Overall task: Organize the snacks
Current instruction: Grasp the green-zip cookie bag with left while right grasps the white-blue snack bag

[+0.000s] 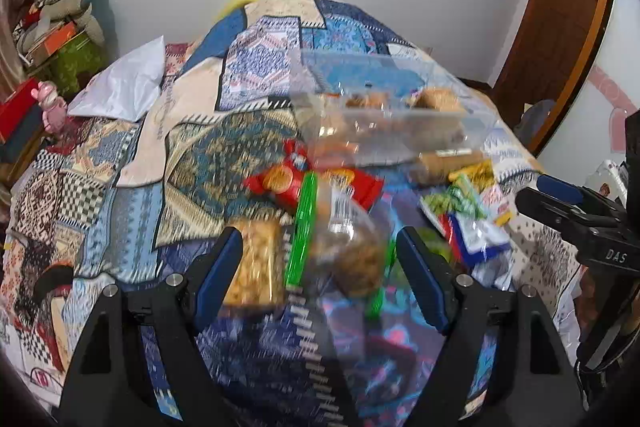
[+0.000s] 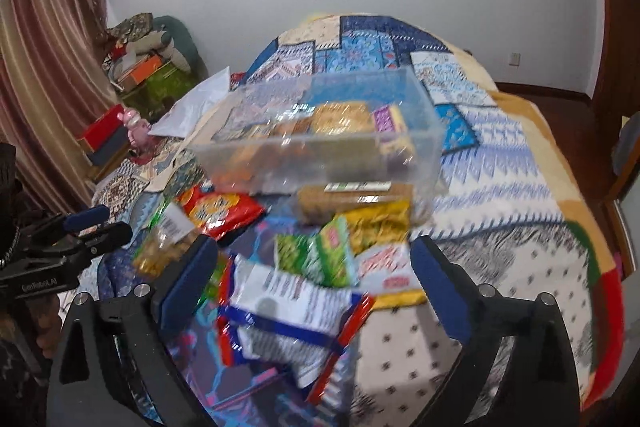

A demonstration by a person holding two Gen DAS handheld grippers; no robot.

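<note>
I see the bed [image 2: 520, 163] under its patchwork quilt, with the clear bin [image 2: 320, 131] partly filled beyond a loose pile of snack packets. The green-sealed cookie bag [image 1: 344, 247] lies straight ahead of my left tool [image 1: 320, 267], its long axis running away from me. Both tools gape wide and empty; the right tool [image 2: 316, 283] hovers over the white packet [image 2: 288, 291].

1. The clear plastic bin [image 2: 320, 131] sits upright on my bed, several snack packs inside it.
2. In front of the bin lies a red cracker bag [image 2: 218, 209].
3. Green packets [image 2: 316, 259] lie nearer me than the bin, overlapping a white-and-blue wrapper [image 2: 288, 295].
</note>
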